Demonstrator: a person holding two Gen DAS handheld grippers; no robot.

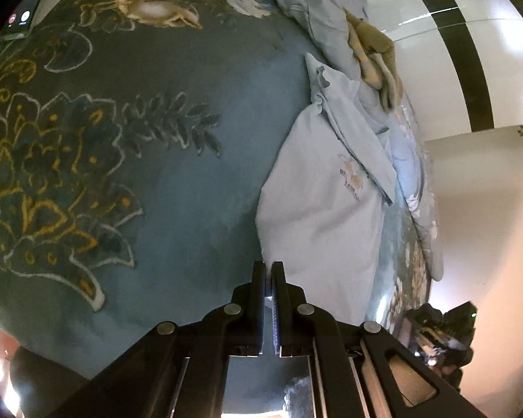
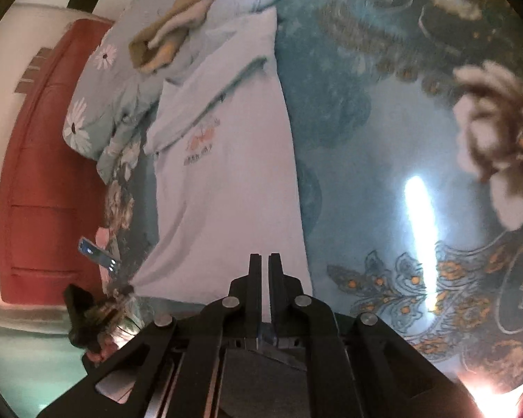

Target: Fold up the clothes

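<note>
A pale blue-white shirt (image 1: 324, 209) with a small printed logo lies partly folded lengthwise on a dark blue floral bedspread (image 1: 157, 174). It also shows in the right wrist view (image 2: 226, 181). My left gripper (image 1: 268, 268) is shut, with a thin pale strip between its jaws, at the shirt's near left corner. My right gripper (image 2: 265, 261) is shut over the shirt's near hem, and I cannot tell whether cloth is pinched.
A pile of light blue floral bedding (image 2: 122, 80) with a tan cloth (image 2: 177, 28) on top lies beyond the shirt. A phone (image 1: 21, 17) lies on the bedspread at far left. A red cabinet (image 2: 42, 174) stands beside the bed. The other gripper (image 2: 94, 320) shows at the bed's edge.
</note>
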